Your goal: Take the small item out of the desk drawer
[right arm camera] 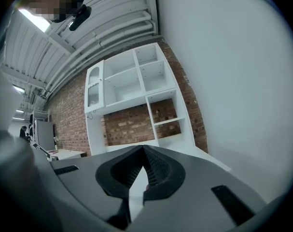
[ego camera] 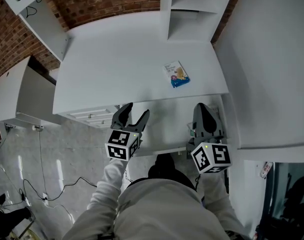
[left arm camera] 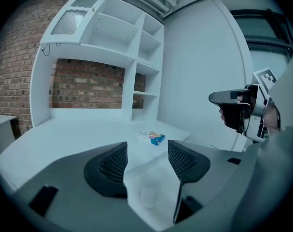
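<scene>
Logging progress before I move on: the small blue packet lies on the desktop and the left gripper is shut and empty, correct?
No: the left gripper is open, jaws apart with nothing between them, as the left gripper view shows. The small blue packet does lie on the desktop.

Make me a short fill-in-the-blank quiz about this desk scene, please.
1. The small packet lies on top of the white ____.
2. The jaws of the left gripper stand ____, with nothing between them.
3. The jaws of the right gripper are ____.
4. The back wall is made of ____.

Missing words: desk; open; shut; brick.
</scene>
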### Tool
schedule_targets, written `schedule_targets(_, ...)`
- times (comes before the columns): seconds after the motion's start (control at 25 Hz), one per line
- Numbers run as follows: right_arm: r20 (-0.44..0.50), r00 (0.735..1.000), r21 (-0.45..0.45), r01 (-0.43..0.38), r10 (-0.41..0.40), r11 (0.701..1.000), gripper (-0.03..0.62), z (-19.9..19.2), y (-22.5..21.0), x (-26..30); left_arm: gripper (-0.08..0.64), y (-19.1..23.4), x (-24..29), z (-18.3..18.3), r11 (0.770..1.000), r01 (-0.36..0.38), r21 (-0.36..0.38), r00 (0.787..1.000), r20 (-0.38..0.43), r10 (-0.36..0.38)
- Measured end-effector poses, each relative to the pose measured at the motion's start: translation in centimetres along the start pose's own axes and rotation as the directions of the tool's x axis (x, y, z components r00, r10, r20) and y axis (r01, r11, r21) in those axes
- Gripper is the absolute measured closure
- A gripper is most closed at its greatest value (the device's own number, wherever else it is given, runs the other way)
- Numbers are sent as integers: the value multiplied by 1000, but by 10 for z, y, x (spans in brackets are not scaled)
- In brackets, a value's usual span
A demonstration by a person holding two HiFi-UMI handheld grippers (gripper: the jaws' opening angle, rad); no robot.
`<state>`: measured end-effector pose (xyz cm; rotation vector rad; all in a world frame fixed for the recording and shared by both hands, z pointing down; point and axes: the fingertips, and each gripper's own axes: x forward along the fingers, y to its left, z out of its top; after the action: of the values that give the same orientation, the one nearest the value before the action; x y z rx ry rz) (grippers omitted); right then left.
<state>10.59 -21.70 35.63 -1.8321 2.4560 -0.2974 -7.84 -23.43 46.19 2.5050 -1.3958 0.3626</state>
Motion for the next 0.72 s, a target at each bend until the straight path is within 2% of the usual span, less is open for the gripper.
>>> schedule_targets(0.16, -6, 1000, 2, 2, -2, 1000, 565, -2, -9, 7, 301, -13, 22, -14, 999, 45, 24, 998, -55, -43)
schedule_targets(0.4, -12, 1000, 7, 16, -16, 1000, 565, -3, -19, 14, 301, -26, 44, -47, 995, 101, 19, 983, -158, -97)
schedule_targets(0.72, -22, 999, 15, 36, -35, 999, 565, -5, -30, 20, 298, -27, 66, -96, 990, 139, 27, 941, -315, -123)
